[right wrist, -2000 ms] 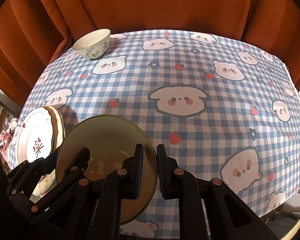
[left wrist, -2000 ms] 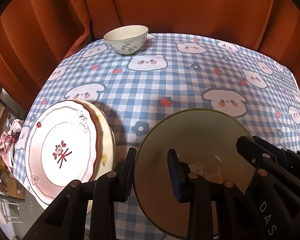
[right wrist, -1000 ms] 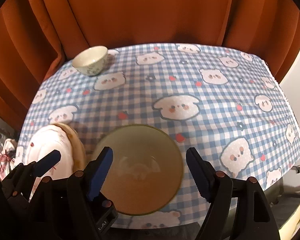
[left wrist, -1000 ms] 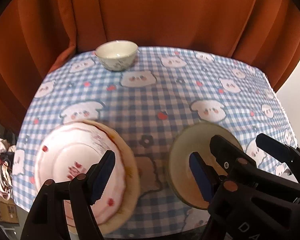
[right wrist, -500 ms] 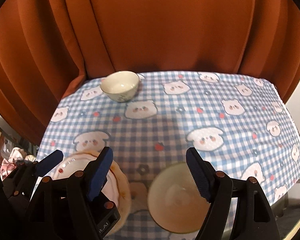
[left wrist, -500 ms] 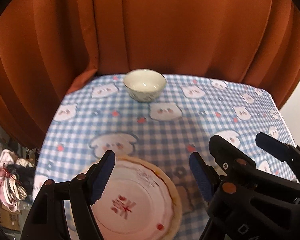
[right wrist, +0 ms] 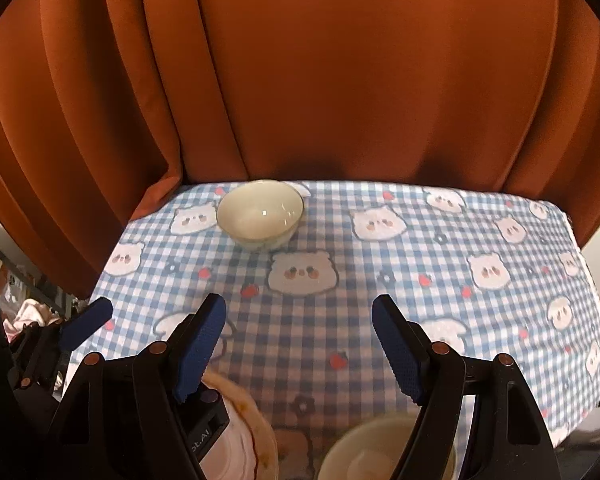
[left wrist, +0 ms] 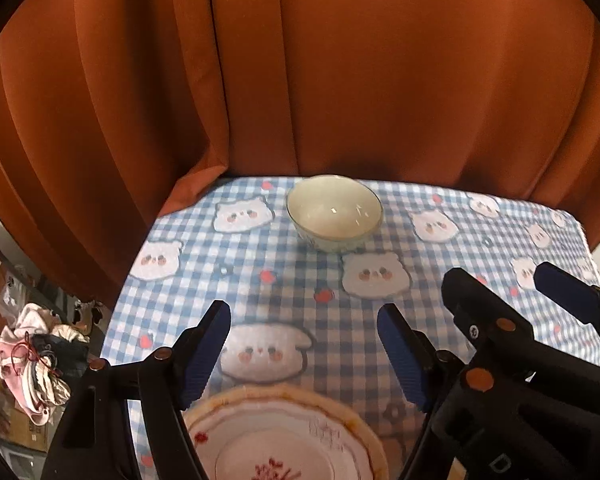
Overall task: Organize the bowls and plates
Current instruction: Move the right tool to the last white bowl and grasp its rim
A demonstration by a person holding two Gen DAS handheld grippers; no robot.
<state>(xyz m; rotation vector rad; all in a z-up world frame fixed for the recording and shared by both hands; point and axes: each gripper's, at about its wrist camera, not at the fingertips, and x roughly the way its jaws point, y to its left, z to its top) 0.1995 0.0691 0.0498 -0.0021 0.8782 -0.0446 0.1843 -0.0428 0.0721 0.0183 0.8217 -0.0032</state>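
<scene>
Grippers, left (left wrist: pixel 304 354) and right (right wrist: pixel 298 346), both gape wide and empty above the checked-cloth bench (right wrist: pixel 380 320). Stacked pink-and-cream plates (left wrist: pixel 276 440) lie near left, a tan glass plate (right wrist: pixel 364 456) near centre, a small white ceramic bowl (right wrist: pixel 260 214) far left.

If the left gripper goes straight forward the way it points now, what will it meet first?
Probably the checked tablecloth, at the bare part between the stacked plates near the camera and the small bowl at the far edge. The left gripper is open and holds nothing. Depth is hard to judge in this view.
</scene>
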